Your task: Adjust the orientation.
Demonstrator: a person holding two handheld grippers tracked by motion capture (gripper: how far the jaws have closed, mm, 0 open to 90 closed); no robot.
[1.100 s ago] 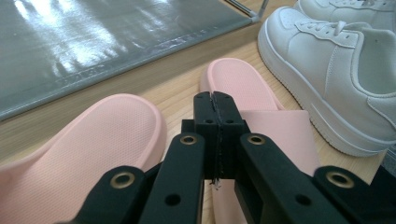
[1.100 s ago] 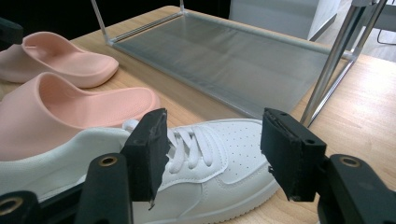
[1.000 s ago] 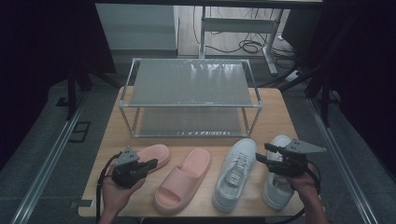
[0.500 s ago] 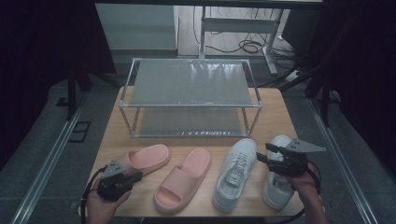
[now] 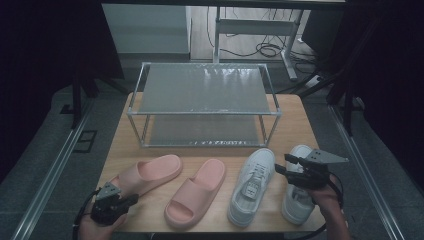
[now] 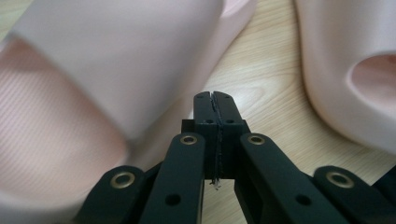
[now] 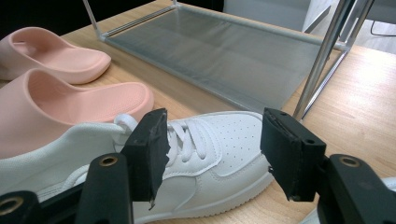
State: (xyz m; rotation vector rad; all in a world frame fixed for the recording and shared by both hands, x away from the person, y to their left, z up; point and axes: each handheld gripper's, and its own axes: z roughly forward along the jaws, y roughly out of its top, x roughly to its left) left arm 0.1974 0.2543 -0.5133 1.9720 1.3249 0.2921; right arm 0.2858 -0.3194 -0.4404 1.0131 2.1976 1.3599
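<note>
My left gripper [image 5: 131, 199] sits low at the near left corner of the table [image 5: 300, 120], its jaws pressed flat together with nothing between them; in the left gripper view [image 6: 214, 99] the closed tips point at the heel end of the left pink slipper [image 6: 93, 84], which lies just past and to the left of them — whether the tips touch it I cannot tell; the second pink slipper [image 6: 345, 65] lies off to the right of the tips, with a strip of bare wood between the two.

In the high view the left pink slipper [image 5: 145, 175] runs away from those fingers toward the rack, and the second pink slipper [image 5: 197, 197] lies beside it, near but apart.

My right gripper [image 5: 282, 164] hangs above the gap between the two white sneakers, jaws spread wide and holding nothing; in the right gripper view [image 7: 212, 149] the left white sneaker [image 7: 201, 154] lies beyond and below the open pads, its laces and toe showing between them. The right white sneaker [image 5: 297, 197] sits under the gripper's body and my hand, behind the fingertips — the left white sneaker [image 5: 252, 185] is just to their left.

The metal shoe rack [image 5: 202, 107] stands well beyond both sets of fingers, at the far half of the table; both its shelves are bare.
</note>
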